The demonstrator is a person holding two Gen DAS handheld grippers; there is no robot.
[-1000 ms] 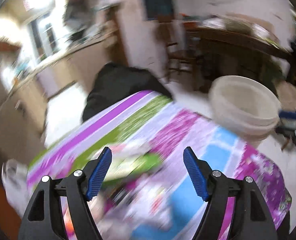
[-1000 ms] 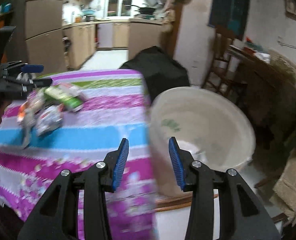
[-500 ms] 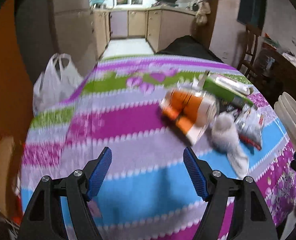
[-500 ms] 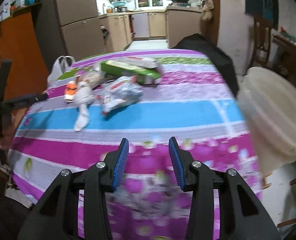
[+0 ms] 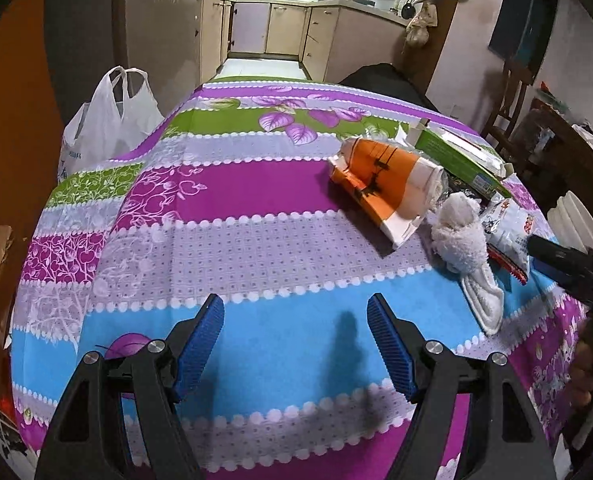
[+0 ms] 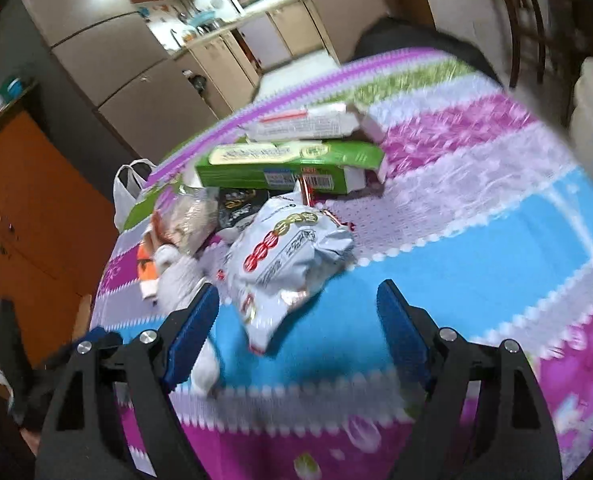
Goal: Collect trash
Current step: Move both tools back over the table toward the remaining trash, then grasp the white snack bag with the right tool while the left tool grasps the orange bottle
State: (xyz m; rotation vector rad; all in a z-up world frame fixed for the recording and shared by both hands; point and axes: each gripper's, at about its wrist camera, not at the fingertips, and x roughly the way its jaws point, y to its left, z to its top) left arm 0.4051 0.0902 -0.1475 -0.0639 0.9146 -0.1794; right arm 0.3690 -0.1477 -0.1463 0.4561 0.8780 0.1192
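Two crinkly foil bags (image 6: 288, 256), flat cardboard cartons (image 6: 288, 164), fluffy rag (image 5: 462, 240).

We are viewing the left gripper (image 5: 295, 342) and right gripper (image 6: 297, 325): black triangulated frames with cut-outs, silver screw heads at the pivots, and ribbed blue pads (image 5: 200, 344) lining each finger.

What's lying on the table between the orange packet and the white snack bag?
In the left wrist view a crumpled white cloth lies between the orange packet and the white snack bag, its tail trailing toward the table's near edge.
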